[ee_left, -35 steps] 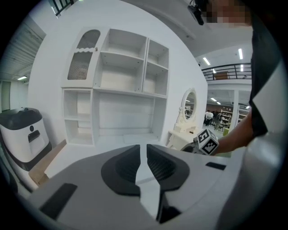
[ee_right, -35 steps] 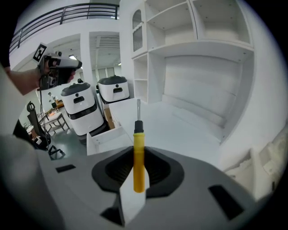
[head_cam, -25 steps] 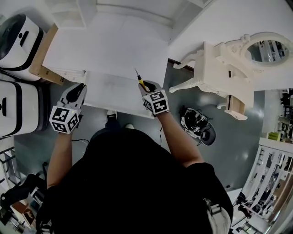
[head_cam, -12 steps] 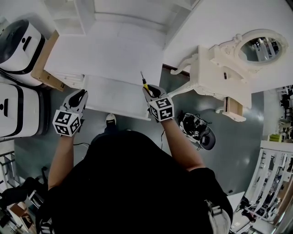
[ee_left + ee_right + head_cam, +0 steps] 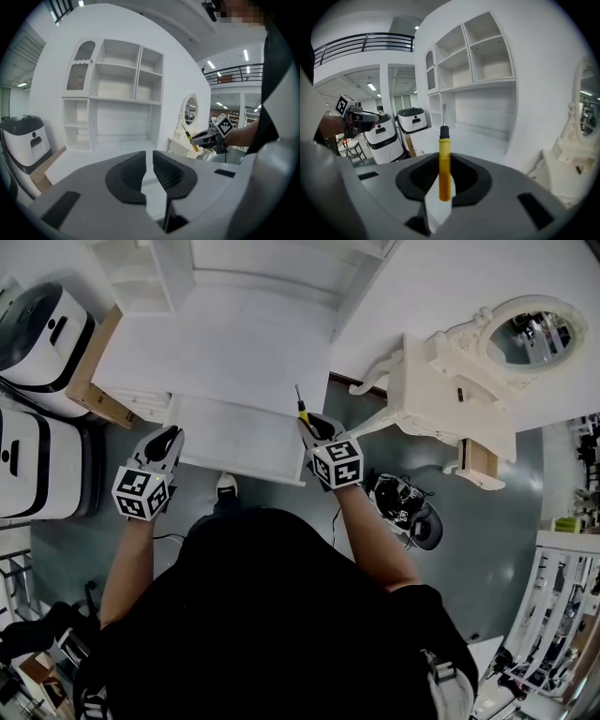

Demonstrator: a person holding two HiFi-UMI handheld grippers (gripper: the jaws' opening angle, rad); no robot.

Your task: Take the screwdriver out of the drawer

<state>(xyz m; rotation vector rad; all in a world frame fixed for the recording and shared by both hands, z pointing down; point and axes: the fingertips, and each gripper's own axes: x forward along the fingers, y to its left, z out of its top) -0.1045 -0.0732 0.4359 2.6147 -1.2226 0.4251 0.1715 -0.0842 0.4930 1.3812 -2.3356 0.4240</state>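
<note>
The room is white, with a grey floor under a white bench.

Closest is the person, looking down at both hands. The left gripper is at the left front corner of the open drawer. Its fingers are narrow, with only a thin gap and nothing in it.

The right gripper is at the right front corner of the drawer. Its fingers are closed on the yellow handle of the screwdriver. The tool lies in line with the fingers. Its metal tip points away from the person, toward the bench. The handle end points back at the hand.

So the right hand has the tool, and the left hand is well apart from it, across the drawer. The tool seems to be out of the drawer now, and the drawer looks bare. The next move is likely to carry it off and set it down.

Behind the bench are white shelves. To the right stands a small white vanity with a round mirror.
</note>
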